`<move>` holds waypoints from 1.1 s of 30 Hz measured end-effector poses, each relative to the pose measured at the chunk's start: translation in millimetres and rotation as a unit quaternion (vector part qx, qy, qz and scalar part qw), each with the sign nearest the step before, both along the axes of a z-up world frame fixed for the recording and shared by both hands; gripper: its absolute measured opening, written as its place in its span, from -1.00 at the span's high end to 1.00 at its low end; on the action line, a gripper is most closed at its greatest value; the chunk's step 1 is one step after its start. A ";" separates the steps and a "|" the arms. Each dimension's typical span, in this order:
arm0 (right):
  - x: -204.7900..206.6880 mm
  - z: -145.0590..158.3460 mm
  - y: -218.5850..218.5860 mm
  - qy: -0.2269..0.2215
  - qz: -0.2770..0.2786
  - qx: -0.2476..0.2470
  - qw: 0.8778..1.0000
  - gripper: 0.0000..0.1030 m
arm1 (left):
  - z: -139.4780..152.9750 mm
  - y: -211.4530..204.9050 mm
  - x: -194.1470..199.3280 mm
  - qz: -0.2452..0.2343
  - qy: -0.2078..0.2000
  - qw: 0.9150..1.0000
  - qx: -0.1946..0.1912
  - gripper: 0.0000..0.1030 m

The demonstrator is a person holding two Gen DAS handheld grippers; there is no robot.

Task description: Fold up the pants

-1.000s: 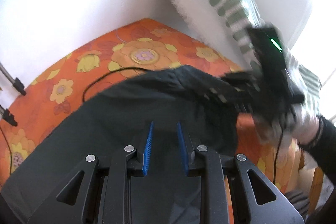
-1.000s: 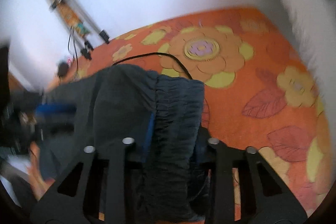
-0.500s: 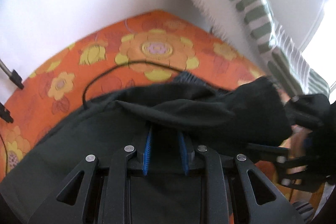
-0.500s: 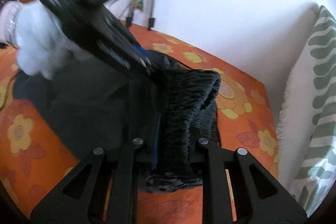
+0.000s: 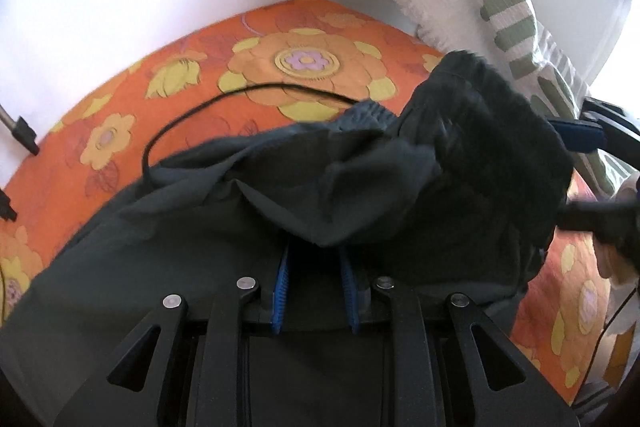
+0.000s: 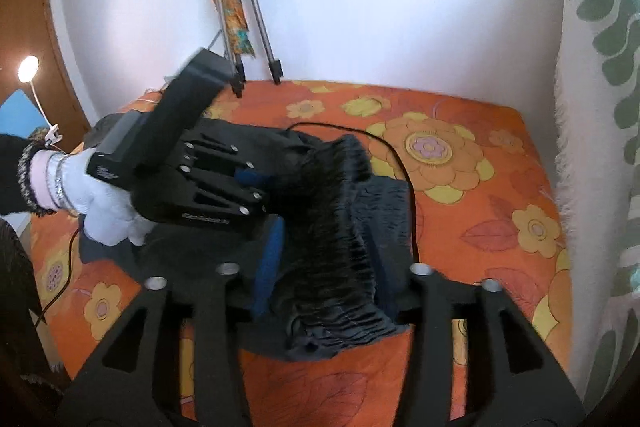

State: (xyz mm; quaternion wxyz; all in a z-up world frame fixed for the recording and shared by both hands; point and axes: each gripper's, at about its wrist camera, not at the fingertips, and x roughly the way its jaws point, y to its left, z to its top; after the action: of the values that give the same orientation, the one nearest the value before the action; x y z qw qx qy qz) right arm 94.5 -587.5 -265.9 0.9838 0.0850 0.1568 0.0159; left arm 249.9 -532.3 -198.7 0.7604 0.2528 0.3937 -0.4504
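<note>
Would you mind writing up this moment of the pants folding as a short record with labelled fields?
garment: dark pants, bunched on the bedspread
surface: orange floral bedspread
right gripper: shut on the ribbed waistband, lifting it
left gripper: blue pads apart, dark cloth draped over the tips; grip cannot be told
loose item: black cable lying across the bedspread, running under the pants
backdrop: green-patterned cushion, tripod legs against the wall
</note>
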 end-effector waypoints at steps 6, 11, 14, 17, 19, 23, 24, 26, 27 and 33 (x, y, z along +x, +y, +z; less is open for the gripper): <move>41.4 -6.7 -29.9 0.048 -0.035 0.048 0.997 -0.28 | 20.9 1.2 10.4 0.032 -0.048 0.998 -0.020 0.58; 67.2 -18.5 -57.9 0.097 -0.049 0.082 0.991 -0.32 | 41.9 33.0 14.2 0.048 -0.064 0.996 -0.031 0.58; 69.7 -21.0 -62.4 0.102 -0.044 0.098 0.989 -0.35 | 52.3 64.2 13.6 0.059 -0.062 0.996 -0.034 0.58; 78.0 -26.6 -62.8 0.110 -0.041 0.116 0.986 -0.17 | 62.3 97.1 13.3 0.077 -0.061 0.994 -0.039 0.58; 84.9 -28.1 -58.7 0.117 -0.057 0.111 0.985 -0.07 | 71.3 126.9 14.0 0.095 -0.066 0.992 -0.042 0.58; 84.2 -15.0 -49.3 0.113 -0.099 0.086 0.985 -0.08 | 88.1 193.7 18.6 0.154 -0.048 0.984 -0.077 0.51; 81.1 -10.6 -47.9 0.108 -0.102 0.087 0.985 -0.09 | 90.9 205.8 19.1 0.164 -0.048 0.982 -0.083 0.47; 73.7 -1.0 -46.4 0.099 -0.112 0.093 0.984 -0.10 | 97.5 239.5 19.1 0.190 -0.053 0.976 -0.094 0.46; 70.2 3.2 -45.4 0.095 -0.118 0.094 0.984 -0.10 | 100.2 259.6 18.7 0.207 -0.058 0.972 -0.100 0.46; 42.7 42.6 -21.5 0.059 -0.135 0.093 0.985 -0.11 | 102.2 350.7 18.3 0.280 -0.057 0.951 -0.121 0.36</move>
State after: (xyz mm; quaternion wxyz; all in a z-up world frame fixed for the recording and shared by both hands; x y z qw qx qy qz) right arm 137.2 -609.0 -223.3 0.9537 0.1973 0.1998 -0.1081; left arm 268.2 -181.7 -96.5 0.9021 0.0638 0.3469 -0.2486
